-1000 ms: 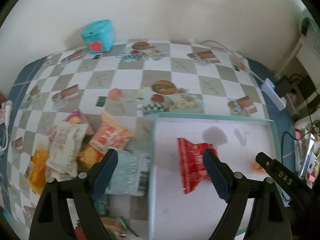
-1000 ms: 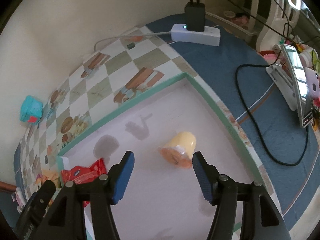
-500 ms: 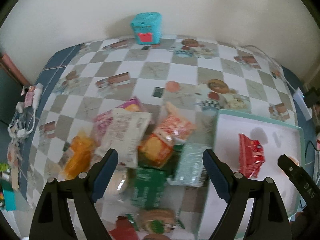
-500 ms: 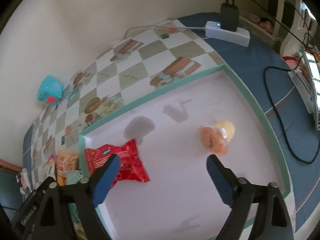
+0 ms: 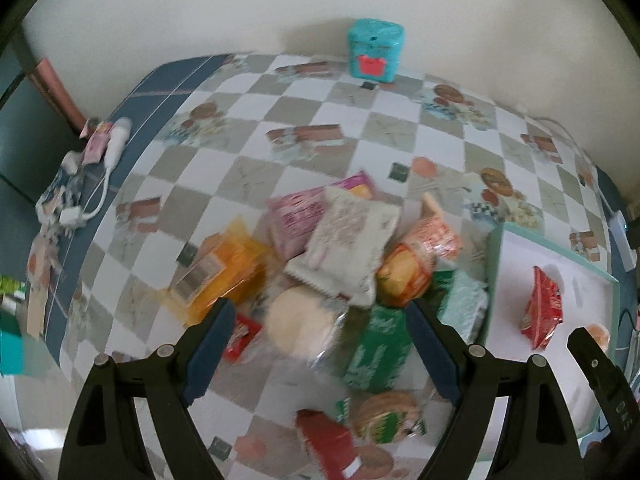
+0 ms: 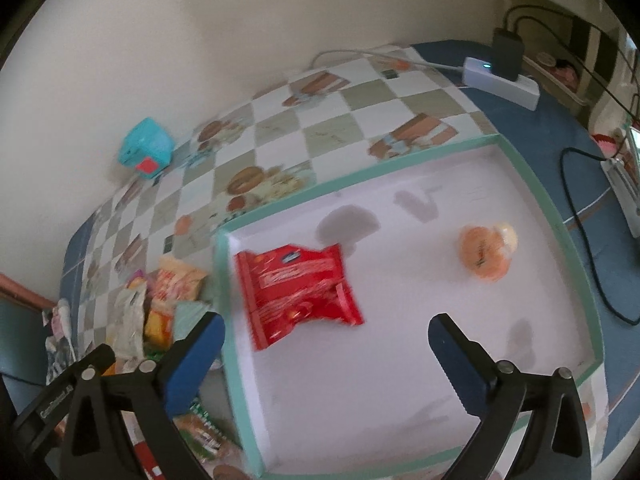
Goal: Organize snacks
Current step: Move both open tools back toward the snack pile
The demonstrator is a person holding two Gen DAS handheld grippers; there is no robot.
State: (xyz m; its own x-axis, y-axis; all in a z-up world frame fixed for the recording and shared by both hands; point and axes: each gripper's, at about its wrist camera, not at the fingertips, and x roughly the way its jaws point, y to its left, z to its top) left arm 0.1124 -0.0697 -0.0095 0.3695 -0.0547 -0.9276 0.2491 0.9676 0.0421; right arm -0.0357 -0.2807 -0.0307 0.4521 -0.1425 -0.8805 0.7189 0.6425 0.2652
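- The left gripper (image 5: pixel 316 344) is being held over the heap of snacks (image 5: pixel 340 256) on the checkered desk (image 5: pixel 248 160), its fingers (image 5: pixel 208 344) standing wide apart with nothing clamped between them.
- A round pale biscuit pack (image 5: pixel 300 326) and a green packet (image 5: pixel 378 354) are lying between the left fingers, below them and untouched.
- A white packet (image 5: pixel 348 248), an orange packet (image 5: pixel 228 276) and a pink packet (image 5: pixel 296 216) are lying just beyond the left fingertips, overlapping one another.
- A round cracker pack (image 5: pixel 386 416) and a red packet (image 5: pixel 328 440) are lying nearer than the fingertips, between the left gripper's arms.
- The right gripper (image 6: pixel 326 344) is being held over the white tray (image 6: pixel 556 224) with the teal rim; its jaws have just been opening, and its fingers (image 6: pixel 456 360) are standing wide apart with nothing between them.
- A red snack bag (image 6: pixel 296 286) is lying flat in the tray just beyond the right fingertips, nearer the left one.
- An orange jelly cup (image 6: pixel 486 252) is lying on its side in the tray beyond the right fingertip, well apart from the red bag.
- A teal box (image 5: pixel 376 54) is standing at the far edge of the desk by the wall, well beyond both grippers.
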